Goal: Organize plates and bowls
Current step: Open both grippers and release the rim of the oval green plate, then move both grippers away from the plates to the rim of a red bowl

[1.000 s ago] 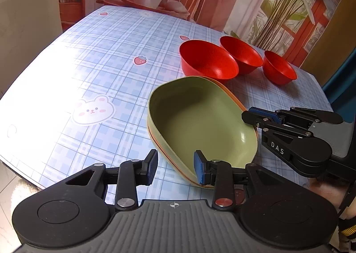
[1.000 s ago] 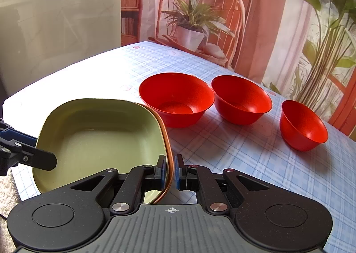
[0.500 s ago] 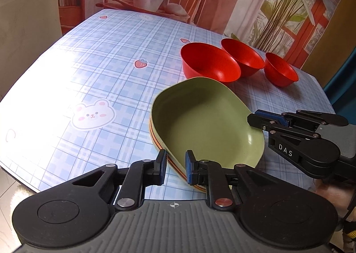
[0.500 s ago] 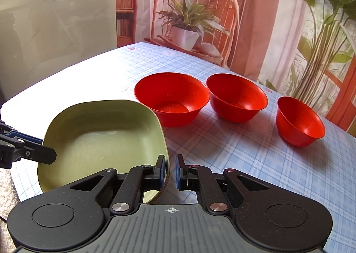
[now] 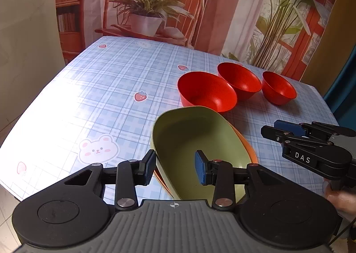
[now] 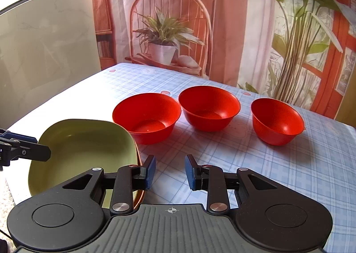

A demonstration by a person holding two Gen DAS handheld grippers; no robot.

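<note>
The green plate [image 5: 195, 141] is a deep, rounded-oblong dish nested on top of an orange plate [image 5: 249, 148], whose rim shows as a thin band along the right and near edges. The stack sits at the near edge of the bench [image 5: 106, 88]. In the left wrist view its long axis runs from the near right toward the far left, with the far end pointing at the nearest red bowl. In the right wrist view the green plate [image 6: 84, 148] lies at the near left, the orange rim [image 6: 139, 195] peeking out under its near right corner.

The left hand-held gripper [image 5: 174, 169] is spread wide, its two blue pads either side of the plates' near left rim without pinching it: the left pad is outside the wall, the right pad over the green interior. The right hand-held gripper [image 6: 170, 171] is also spread, holding nothing, over bare cloth just right of the stack; its left finger is close beside the orange rim.

Beyond the plates three red bowls stand upright in a row running left to right: the large red bowl [image 6: 146, 117] just beside the stack's far end, the middle red bowl [image 6: 209, 108] close to it, and the small red bowl [image 6: 277, 120] set a little apart on the right.
</note>
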